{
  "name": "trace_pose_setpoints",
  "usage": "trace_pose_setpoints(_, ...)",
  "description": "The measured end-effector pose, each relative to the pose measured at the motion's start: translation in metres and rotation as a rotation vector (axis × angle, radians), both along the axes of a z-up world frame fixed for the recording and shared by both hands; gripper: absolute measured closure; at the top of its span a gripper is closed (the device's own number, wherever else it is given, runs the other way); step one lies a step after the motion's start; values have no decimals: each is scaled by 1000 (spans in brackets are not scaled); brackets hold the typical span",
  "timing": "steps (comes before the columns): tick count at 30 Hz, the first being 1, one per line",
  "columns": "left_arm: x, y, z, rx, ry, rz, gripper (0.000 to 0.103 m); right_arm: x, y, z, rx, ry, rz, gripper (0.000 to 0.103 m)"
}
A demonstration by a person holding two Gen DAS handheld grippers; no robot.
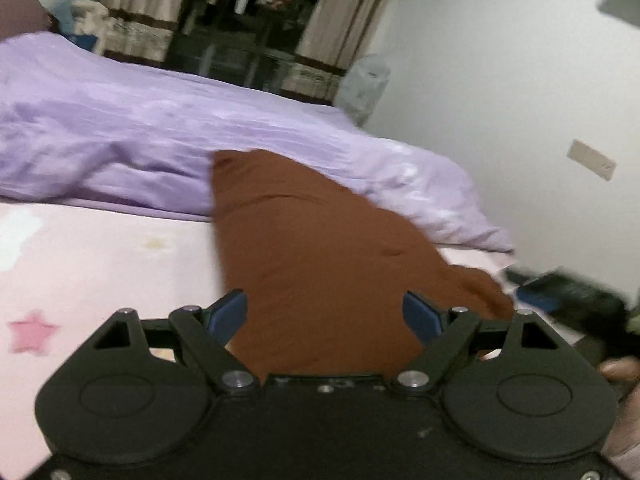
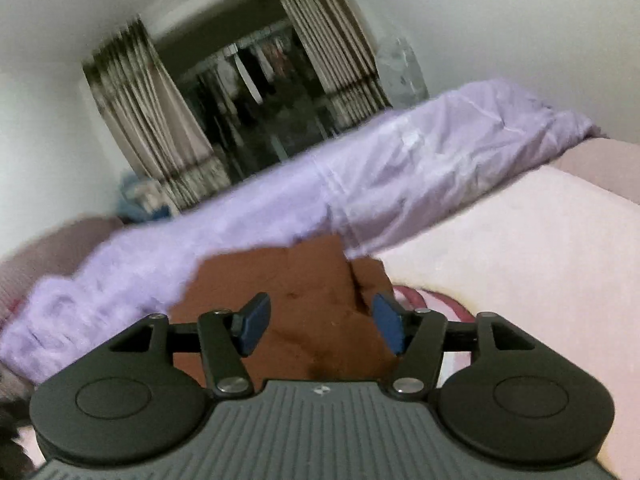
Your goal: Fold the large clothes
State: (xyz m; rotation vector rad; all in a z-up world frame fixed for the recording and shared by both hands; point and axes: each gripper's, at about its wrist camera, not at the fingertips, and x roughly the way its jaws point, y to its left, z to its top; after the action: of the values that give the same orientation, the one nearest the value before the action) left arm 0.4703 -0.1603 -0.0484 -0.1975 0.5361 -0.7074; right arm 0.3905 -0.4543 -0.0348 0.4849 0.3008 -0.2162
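My left gripper (image 1: 325,316) and right gripper (image 2: 318,328) gaped empty over the brown garment (image 1: 320,248); I judged both edges needed pinching evenly.

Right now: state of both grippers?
Left gripper: open, holding nothing; brown garment lies past the jaws.
Right gripper: open, holding nothing.

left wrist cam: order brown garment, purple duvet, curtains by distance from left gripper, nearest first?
From the left gripper:
1. Brown garment: right ahead, between the open jaws.
2. Purple duvet: behind it, across the bed.
3. Curtains: far wall, top.
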Motion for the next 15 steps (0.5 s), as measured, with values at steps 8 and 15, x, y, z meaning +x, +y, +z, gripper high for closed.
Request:
trace_pose_setpoints(8, 20, -35, -69, 137, 61, 22, 6, 2, 0, -65, 81, 109, 17, 69)
trace_pose_setpoints(15, 25, -26, -42, 139, 78, -14, 9, -2, -1, -35, 15, 107, 52, 55)
